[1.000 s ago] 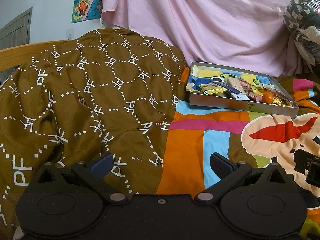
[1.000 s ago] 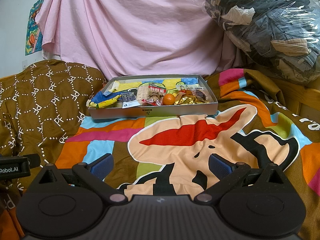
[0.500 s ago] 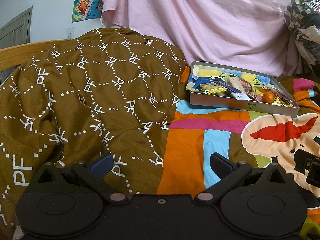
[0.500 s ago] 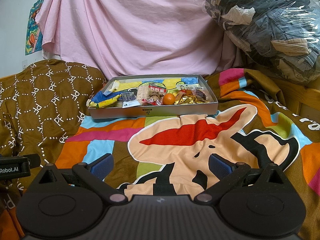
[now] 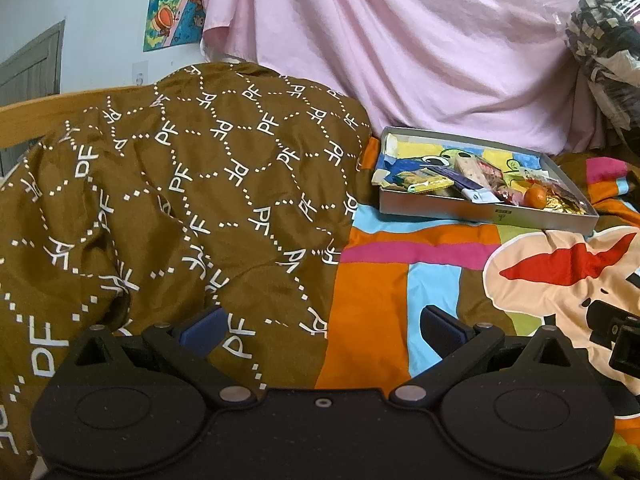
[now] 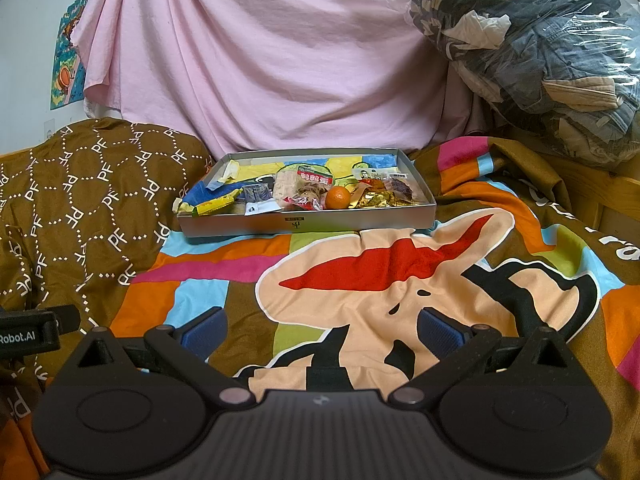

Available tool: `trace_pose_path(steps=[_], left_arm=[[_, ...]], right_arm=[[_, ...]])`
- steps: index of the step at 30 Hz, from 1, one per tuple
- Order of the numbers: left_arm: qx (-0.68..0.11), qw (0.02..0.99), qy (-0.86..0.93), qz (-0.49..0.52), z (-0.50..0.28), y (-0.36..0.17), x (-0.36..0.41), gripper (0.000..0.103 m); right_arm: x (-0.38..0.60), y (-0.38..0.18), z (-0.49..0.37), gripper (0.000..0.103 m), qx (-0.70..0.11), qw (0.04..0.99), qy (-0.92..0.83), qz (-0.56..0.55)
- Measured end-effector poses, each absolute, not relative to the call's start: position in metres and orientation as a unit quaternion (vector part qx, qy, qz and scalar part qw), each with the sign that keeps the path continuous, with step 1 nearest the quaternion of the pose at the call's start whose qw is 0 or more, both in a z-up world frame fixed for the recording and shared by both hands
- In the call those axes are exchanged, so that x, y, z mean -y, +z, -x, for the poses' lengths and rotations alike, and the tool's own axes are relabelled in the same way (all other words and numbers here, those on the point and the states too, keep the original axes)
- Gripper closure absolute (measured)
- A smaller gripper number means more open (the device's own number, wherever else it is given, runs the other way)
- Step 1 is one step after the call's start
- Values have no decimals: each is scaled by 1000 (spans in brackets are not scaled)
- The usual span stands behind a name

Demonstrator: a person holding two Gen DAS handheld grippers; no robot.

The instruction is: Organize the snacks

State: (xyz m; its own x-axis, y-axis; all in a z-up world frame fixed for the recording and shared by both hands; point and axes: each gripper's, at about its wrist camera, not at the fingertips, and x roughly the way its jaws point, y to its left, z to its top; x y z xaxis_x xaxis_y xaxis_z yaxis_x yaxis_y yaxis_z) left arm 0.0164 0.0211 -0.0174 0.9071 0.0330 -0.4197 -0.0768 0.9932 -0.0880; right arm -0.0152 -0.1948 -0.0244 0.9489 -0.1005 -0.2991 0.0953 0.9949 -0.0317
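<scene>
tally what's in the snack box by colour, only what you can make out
Orange: 1, the mandarin
Yellow: 1, the yellow bar
Gold: 1, the foil wrapper heap
Dark blue: 1, the dark packet
Red and white: 1, the red-label pack
Total: 5 told apart in the grey box; the rest is too jumbled to count.

The bed is spread with a bright patchwork cartoon quilt. Toward its far edge, a shallow grey cardboard tray of snacks sits on the quilt. A crumpled brown blanket printed with "PF" is heaped along the bed's left side.
</scene>
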Motion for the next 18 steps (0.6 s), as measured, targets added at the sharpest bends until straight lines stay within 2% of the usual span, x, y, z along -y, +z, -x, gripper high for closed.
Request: trace_pose_path(steps=[18], left_arm=[[-212,977,20,22,-14,-14,-14,1]], right_arm=[[195,-24,15,0,-152,987,-50,9]])
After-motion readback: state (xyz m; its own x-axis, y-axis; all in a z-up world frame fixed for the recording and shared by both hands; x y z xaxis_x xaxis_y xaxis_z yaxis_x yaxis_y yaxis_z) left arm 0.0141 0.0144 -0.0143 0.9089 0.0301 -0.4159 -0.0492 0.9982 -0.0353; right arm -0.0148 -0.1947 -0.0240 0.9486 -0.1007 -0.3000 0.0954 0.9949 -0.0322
